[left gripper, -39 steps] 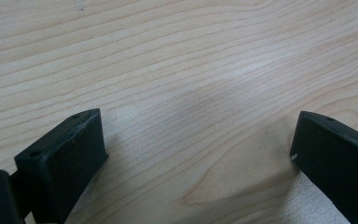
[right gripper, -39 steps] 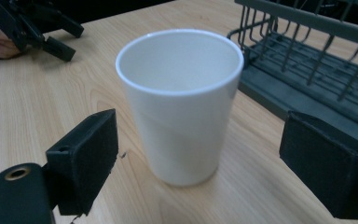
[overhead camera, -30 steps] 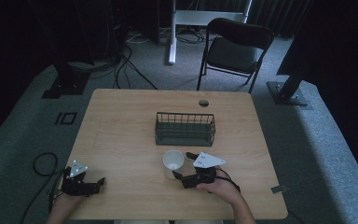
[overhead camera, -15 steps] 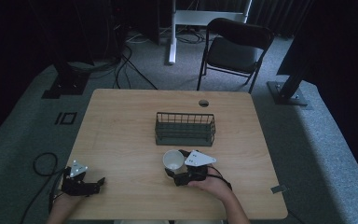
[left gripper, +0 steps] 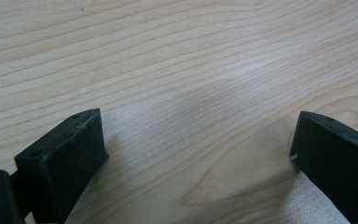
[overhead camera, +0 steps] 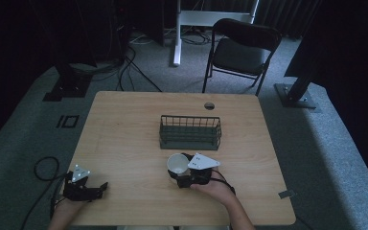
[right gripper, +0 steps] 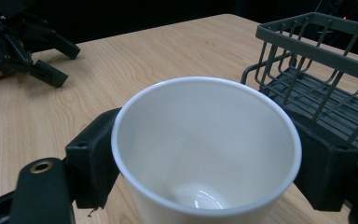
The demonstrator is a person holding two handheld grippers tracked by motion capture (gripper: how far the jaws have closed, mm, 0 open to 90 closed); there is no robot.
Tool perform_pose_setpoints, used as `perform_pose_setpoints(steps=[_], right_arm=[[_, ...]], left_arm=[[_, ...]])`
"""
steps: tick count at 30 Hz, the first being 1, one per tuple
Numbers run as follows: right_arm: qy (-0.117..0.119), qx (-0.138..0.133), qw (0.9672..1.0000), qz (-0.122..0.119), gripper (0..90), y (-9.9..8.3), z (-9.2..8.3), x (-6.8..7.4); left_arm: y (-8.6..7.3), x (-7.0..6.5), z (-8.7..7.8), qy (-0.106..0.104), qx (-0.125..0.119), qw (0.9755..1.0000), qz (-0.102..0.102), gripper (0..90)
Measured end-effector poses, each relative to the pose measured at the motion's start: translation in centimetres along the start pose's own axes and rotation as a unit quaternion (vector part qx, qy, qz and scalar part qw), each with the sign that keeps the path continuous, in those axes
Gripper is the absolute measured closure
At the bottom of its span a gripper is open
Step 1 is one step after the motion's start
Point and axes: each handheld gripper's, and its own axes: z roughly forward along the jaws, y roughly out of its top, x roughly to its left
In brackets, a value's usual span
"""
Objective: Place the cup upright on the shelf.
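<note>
A white paper cup (overhead camera: 176,163) stands upright and empty on the wooden table (overhead camera: 124,124), just in front of a dark wire basket (overhead camera: 190,132). My right gripper (overhead camera: 179,172) reaches in from the right, its jaws pressing against both sides of the cup (right gripper: 205,149) below the rim. The basket (right gripper: 317,60) sits close behind on the right of the right gripper view. My left gripper (overhead camera: 100,188) rests at the table's front left corner. In its own view the left gripper (left gripper: 198,154) stands open over bare wood.
The basket is empty. A round cable hole (overhead camera: 209,106) lies near the table's far edge. Beyond the table stand a folding chair (overhead camera: 242,52) and a desk leg (overhead camera: 176,33). The other hand's gripper (right gripper: 28,42) shows far left in the right gripper view.
My right gripper has slid left toward the cup and now has it between its jaws. The cup and the left gripper have stayed in place.
</note>
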Motion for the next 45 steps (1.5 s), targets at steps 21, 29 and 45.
perform_pose_setpoints(steps=[21, 29, 45], right_arm=[[-0.007, -0.025, 0.9997, -0.002, 19.7, 5.1, -1.2, -0.7], [-0.023, -0.040, 0.9989, 0.010, 19.7, 7.4, -1.3, -1.9], [-0.108, -0.061, 0.9918, 0.031, 19.7, 11.6, -1.2, -5.4]], left_arm=[[0.0, 0.0, 0.0, 0.000, 0.000, 1.0000, 0.000, 3.4], [0.0, 0.0, 0.0, 0.000, 0.000, 1.0000, 0.000, 3.4], [0.0, 0.0, 0.0, 0.000, 0.000, 1.0000, 0.000, 3.4]])
